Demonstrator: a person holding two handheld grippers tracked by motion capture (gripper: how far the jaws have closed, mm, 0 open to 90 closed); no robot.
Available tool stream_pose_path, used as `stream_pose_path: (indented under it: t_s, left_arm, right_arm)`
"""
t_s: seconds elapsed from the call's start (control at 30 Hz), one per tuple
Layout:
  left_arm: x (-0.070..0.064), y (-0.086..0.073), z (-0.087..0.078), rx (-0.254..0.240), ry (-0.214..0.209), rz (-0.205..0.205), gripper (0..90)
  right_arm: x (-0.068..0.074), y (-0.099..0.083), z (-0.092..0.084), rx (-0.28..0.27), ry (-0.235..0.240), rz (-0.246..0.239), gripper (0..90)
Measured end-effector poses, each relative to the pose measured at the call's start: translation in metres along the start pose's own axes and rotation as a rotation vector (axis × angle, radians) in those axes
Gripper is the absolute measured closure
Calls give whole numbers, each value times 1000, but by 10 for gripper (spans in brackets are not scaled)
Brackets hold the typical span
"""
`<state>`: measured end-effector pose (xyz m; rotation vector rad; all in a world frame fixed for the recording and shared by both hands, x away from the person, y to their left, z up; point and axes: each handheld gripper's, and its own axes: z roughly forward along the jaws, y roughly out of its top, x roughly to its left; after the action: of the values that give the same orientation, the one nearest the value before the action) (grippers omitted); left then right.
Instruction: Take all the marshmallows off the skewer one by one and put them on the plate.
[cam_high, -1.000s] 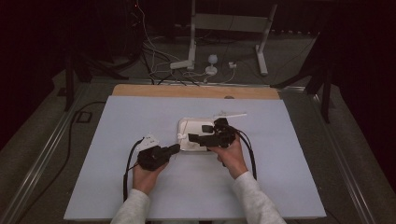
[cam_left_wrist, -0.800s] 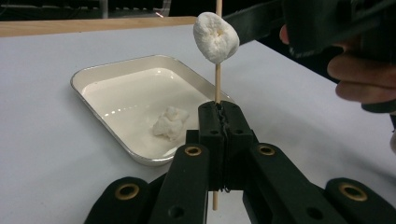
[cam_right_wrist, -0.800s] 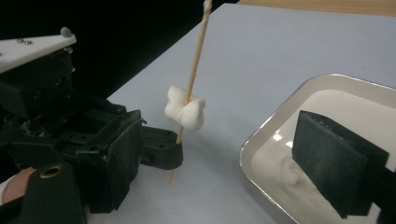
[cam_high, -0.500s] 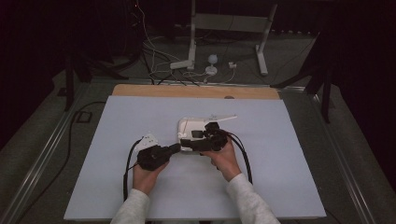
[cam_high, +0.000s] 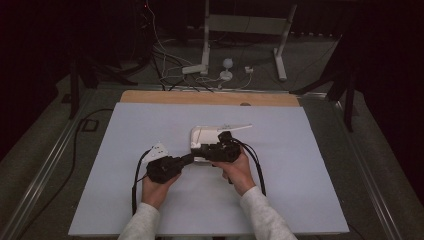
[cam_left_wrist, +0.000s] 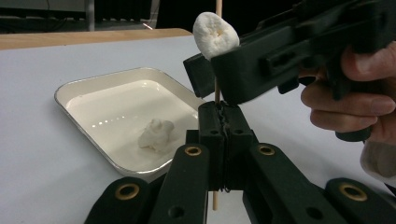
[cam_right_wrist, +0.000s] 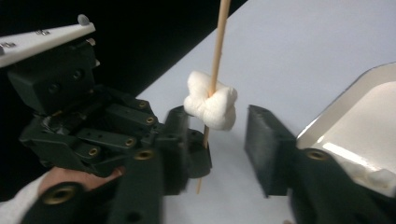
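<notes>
foam-white table (cam_high: 300, 165) is carrying a shallow glossy tray (cam_left_wrist: 84, 91) holding one lumpy marshmallow (cam_left_wrist: 156, 134). left gripper (cam_left_wrist: 219, 123) is pinching a thin wooden stick (cam_right_wrist: 219, 42) upright, jaws pressed together on it. right gripper (cam_right_wrist: 219, 140) is closing around a soft, puffy marshmallow on the stick (cam_right_wrist: 210, 105), ribbed pads not touching.

Dim room, pale table (cam_high: 310, 200), grey floor (cam_high: 320, 75), cables (cam_high: 165, 60), perhaps stand legs (cam_high: 282, 50)

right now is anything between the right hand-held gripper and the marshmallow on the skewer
Nothing visible is. The marshmallow sits on the skewer in the gap between the right hand-held gripper's jaws, which have just been closing, one jaw at its side, the other still apart. The left hand-held gripper clamps the skewer lower down.
</notes>
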<state>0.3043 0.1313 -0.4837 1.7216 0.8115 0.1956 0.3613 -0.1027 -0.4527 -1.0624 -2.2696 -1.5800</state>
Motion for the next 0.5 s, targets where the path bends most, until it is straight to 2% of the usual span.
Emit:
stream_pose_path:
  t_s: [0.07, 0.17, 0.5]
  left_arm:
    - [0, 0, 0, 1, -1, 2, 900]
    - [0, 0, 0, -4, 1, 3, 900]
    - [-3, 0, 2, 7, 17, 23, 900]
  right_arm:
    - [0, 0, 0, -5, 16, 2, 714]
    - [2, 1, -1, -13, 13, -6, 751]
    - [3, 2, -5, -36, -16, -15, 785]
